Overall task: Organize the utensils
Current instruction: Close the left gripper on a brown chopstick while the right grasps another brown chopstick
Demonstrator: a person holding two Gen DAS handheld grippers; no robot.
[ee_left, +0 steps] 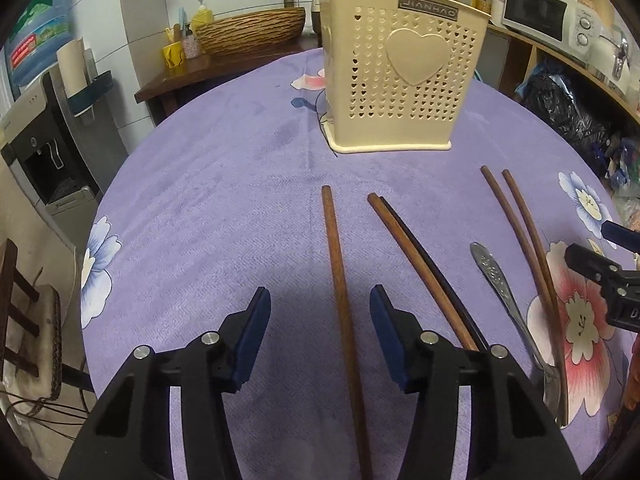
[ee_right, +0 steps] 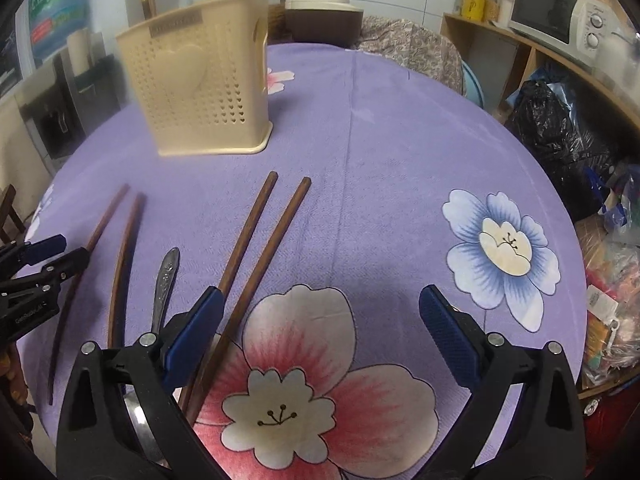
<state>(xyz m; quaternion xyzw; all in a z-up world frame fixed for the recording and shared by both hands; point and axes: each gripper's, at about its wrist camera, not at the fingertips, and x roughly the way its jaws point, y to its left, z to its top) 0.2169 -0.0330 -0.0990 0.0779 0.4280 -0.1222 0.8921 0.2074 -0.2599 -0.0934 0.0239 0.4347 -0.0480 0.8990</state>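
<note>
A cream perforated utensil holder [ee_left: 400,80] [ee_right: 200,92] stands upright at the back of the purple floral tablecloth [ee_left: 220,200]. My left gripper [ee_left: 320,304] hangs open low over the cloth, and a single brown chopstick [ee_left: 340,280] lies lengthwise between its fingers with neither pad touching it. To its right lie a brown and dark chopstick pair [ee_left: 416,264], a metal spoon [ee_left: 496,276] [ee_right: 166,280] and another brown pair [ee_left: 524,236]. My right gripper [ee_right: 320,296] is wide open over the pink flower. That brown pair [ee_right: 276,236] runs past its left finger [ee_right: 200,328]; nothing is gripped.
The table edge curves round on both sides. A water dispenser [ee_left: 48,152] and a wooden stool [ee_left: 24,320] stand on the left. On the right, shelves hold a microwave [ee_right: 548,16] above a black bag [ee_right: 552,128]. A woven basket [ee_left: 252,28] sits behind the table.
</note>
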